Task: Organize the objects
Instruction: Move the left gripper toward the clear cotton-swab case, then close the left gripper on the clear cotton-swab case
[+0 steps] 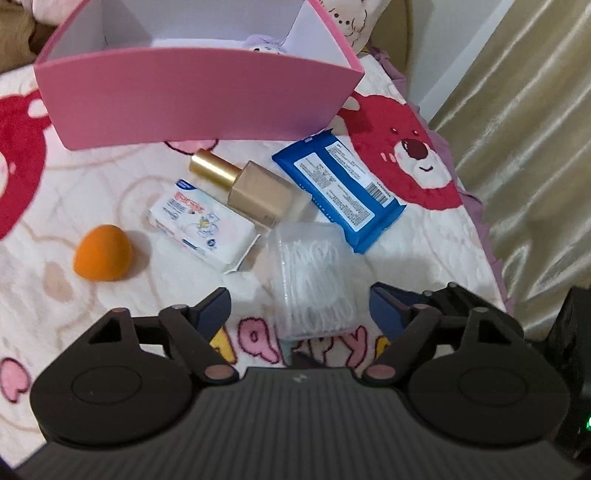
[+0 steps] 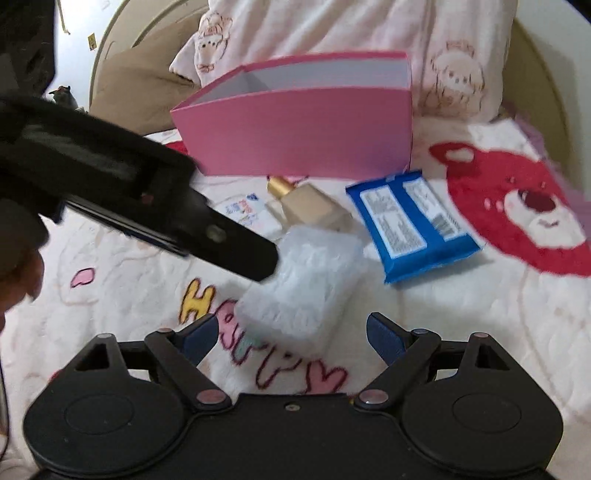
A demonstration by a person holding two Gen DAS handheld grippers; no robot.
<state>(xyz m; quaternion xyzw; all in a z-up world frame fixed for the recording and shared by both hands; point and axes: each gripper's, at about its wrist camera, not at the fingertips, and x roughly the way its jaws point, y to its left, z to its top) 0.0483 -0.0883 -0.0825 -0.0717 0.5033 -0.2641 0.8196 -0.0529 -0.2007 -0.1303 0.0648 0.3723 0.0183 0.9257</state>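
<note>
A clear plastic box of cotton swabs [image 1: 310, 284] lies on the bed cover between the fingers of my left gripper [image 1: 299, 301], which is open with gaps on both sides of the box. Behind the swab box lie a gold-capped beige bottle [image 1: 255, 188], a white tissue pack [image 1: 201, 227], a blue wipes pack [image 1: 343, 188] and an orange sponge [image 1: 103, 253]. An open pink box [image 1: 192, 99] stands at the back. My right gripper [image 2: 291, 330] is open just short of the swab box [image 2: 303, 288]. A left gripper finger [image 2: 255, 258] reaches the swab box's left side.
The bed cover [image 1: 110, 184] is white with red bear prints [image 1: 406, 155]. A gold curtain [image 1: 517, 147] hangs past the bed's right edge. Pillows [image 2: 332, 29] lie behind the pink box [image 2: 295, 133], which holds a purple plush toy [image 1: 264, 42].
</note>
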